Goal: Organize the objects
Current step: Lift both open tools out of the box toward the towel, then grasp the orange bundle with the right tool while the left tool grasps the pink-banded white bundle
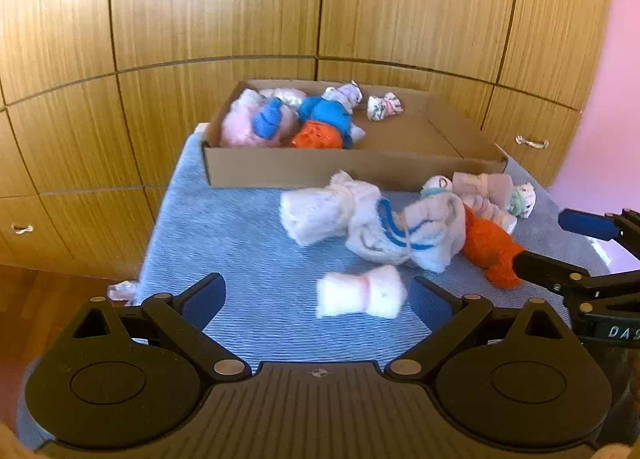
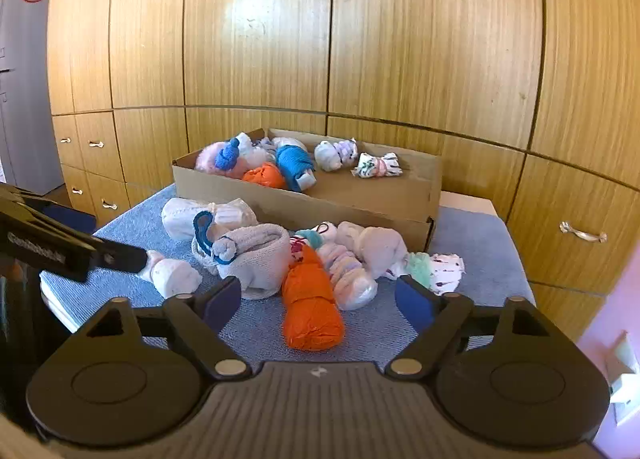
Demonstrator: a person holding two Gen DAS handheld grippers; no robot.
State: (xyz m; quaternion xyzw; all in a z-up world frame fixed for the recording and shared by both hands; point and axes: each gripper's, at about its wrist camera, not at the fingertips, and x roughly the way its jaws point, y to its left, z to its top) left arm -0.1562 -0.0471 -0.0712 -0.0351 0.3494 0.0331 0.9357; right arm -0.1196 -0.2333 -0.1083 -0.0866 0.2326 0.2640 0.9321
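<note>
Left gripper is released, a white roll between its fingers untouched. Right gripper is released over an orange roll. The far box half hides its rolls.

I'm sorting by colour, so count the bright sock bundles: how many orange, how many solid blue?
Orange: 2, boxed orange bundle and loose orange bundle on the mat
Blue: 2, royal blue bundle and teal bundle, both in the box
Total: 4

An orange sock roll lies (untouched) between the right hand-held gripper's spread jaws.
</note>
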